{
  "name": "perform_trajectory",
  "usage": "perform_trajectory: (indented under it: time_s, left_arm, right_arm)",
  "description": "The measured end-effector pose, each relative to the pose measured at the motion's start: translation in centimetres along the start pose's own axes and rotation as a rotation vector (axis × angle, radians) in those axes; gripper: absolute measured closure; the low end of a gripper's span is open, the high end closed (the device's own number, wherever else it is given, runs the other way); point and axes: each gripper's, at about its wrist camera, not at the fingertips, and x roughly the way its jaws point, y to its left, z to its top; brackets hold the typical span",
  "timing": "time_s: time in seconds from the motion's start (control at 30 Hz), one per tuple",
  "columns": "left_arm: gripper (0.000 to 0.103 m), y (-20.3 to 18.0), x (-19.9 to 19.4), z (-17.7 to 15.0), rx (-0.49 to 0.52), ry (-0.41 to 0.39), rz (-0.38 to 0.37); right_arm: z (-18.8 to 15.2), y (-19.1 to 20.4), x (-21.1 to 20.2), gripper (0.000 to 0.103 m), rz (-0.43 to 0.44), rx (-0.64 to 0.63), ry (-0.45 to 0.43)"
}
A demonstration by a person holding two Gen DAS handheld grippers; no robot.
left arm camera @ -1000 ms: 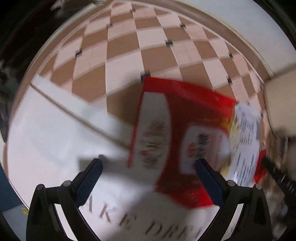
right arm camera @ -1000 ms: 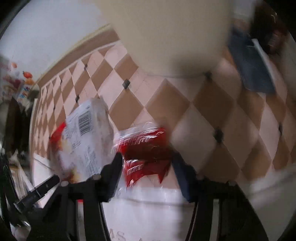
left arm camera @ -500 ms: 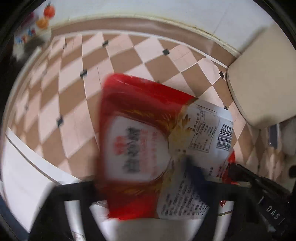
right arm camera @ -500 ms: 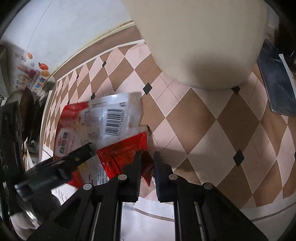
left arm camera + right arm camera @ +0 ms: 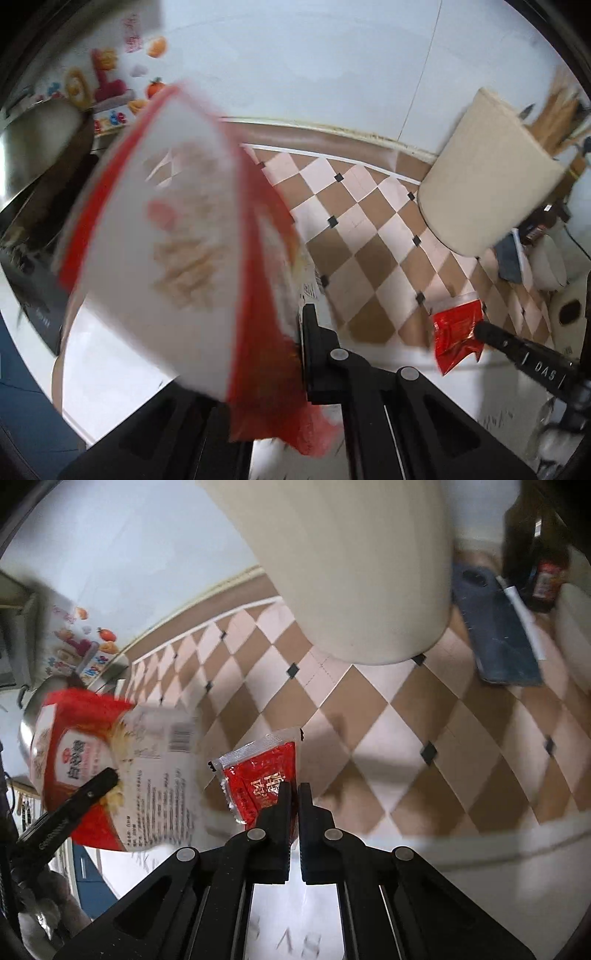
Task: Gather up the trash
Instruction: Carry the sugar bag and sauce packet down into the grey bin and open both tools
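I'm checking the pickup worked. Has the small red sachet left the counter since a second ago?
Yes. The small red sachet, pinched in the right gripper, now hangs above the checkered tiles, nearer the cream bin.

A checkered tile floor (image 5: 369, 716) carries a cream bin (image 5: 354, 565), a blue dustpan (image 5: 495, 635) and a dark bottle (image 5: 543, 576).

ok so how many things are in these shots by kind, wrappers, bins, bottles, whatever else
red wrappers: 2, large noodle bag and small sauce sachet
cream bin: 1
dark bottle: 1
blue pad: 1
metal pot: 1
total: 6
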Motion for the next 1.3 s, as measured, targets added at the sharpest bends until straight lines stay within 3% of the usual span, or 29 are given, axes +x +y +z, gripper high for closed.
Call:
perform_trajectory:
  time_s: [0.17, 0.27, 0.43, 0.63, 0.73, 0.87, 0.97, 1.23, 1.3]
  left_arm:
    - [0.103, 4.2, -3.9, -3.1, -0.026, -0.03, -0.069]
    - [0.103, 5.6, -6.5, -6.8, -0.007, -0.034, -0.13]
    - [0.103, 7.1, -9.7, -14.5, 0.05, -0.002, -0.217]
    - [0.103, 8.9, -12.0, -23.1, 0.081, 0.123, -0.286]
    - [0.103, 9.0, -10.7, -26.9, 0.106, 0.202, -0.285]
    - [0.103, 8.5, -4.6, -32.1, 0.095, 0.325, -0.244]
    - [0.103, 8.0, 3.0, -36.7, 0.066, 0.409, -0.222]
    - [0.103, 7.3, 28.0, -49.5, -0.001, 0.623, -0.196]
    - [0.103, 7.3, 33.4, -52.6, -0.001, 0.674, -0.155]
  right_arm:
    - [-4.6, 2.2, -4.5, 0.1, -0.011, -0.005, -0.061]
    - [-9.2, 3.2, -7.6, 0.1, -0.025, 0.009, -0.101]
    - [-19.7, 5.0, -12.1, 0.1, -0.043, 0.067, -0.138]
    - [-33.0, 5.6, -13.2, 0.1, -0.043, 0.159, -0.058]
    - [-38.3, 4.8, -12.4, 0.1, -0.055, 0.194, 0.002]
    - [-44.5, 2.0, -7.9, 0.1, -0.081, 0.237, 0.117]
    - [-47.9, -0.4, -2.5, 0.1, -0.106, 0.229, 0.191]
    - [-56.5, -10.1, 20.0, 0.1, -0.157, 0.193, 0.341]
    - [-57.8, -12.0, 25.1, 0.1, -0.175, 0.169, 0.366]
